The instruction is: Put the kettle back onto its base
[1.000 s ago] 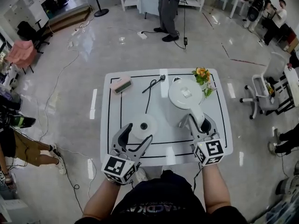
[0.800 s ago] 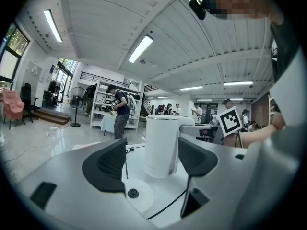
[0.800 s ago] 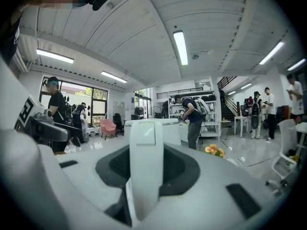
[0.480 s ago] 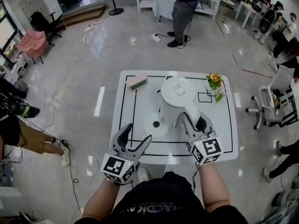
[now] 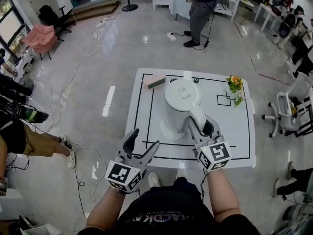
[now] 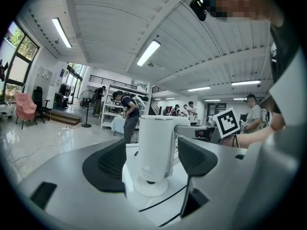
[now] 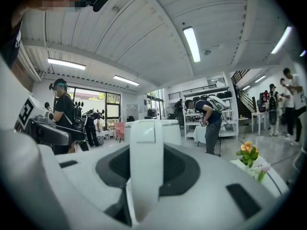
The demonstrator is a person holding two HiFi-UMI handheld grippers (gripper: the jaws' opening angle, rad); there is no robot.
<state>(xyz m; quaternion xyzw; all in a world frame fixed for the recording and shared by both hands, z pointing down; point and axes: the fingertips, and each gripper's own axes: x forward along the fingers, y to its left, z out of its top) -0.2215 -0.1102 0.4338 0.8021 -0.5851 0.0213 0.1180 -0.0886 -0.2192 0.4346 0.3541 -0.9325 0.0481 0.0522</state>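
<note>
A: Kettle (image 5: 180,99) pos?
B: Upright, approx mid of the white worktop (image 5: 234,131), directly over its round base (image 5: 165,130). In the left gripper view a small dark spot shows btwn kettle bottom & base, so can't tell if it's fully seated.
A: Who's got it?
B: The right gripper (image 5: 203,126). Its jaws are clenched on the handle (image 5: 196,115), one pad each side. In its own view the white handle fills the gap, w/ the kettle body just beyond.
A: And the other one?
B: The left gripper (image 5: 145,138) is released: jaws wide apart, nothing gripped. It's at the worktop's near-left edge, pointed toward the kettle. In its view kettle & base show btwn the jaws but beyond the tips, not touching.
A: Handle faces which way?
B: Toward the person holding the grippers, i.e. the near side. Spout can't be made out.
A: Anything else on the worktop?
B: Pink-and-green block (image 5: 154,81) at the far-left corner, well apart from the kettle. Orange flowers (image 5: 235,83) at the far-right corner. Black tape lines frame the top, plus a small tape square (image 5: 224,100) near the flowers.
A: Rest of the room?
B: A standing person (image 5: 199,9) beyond the worktop, a swivel chair (image 5: 288,106) off to the right, and cables (image 5: 73,77) across the floor on the left.
</note>
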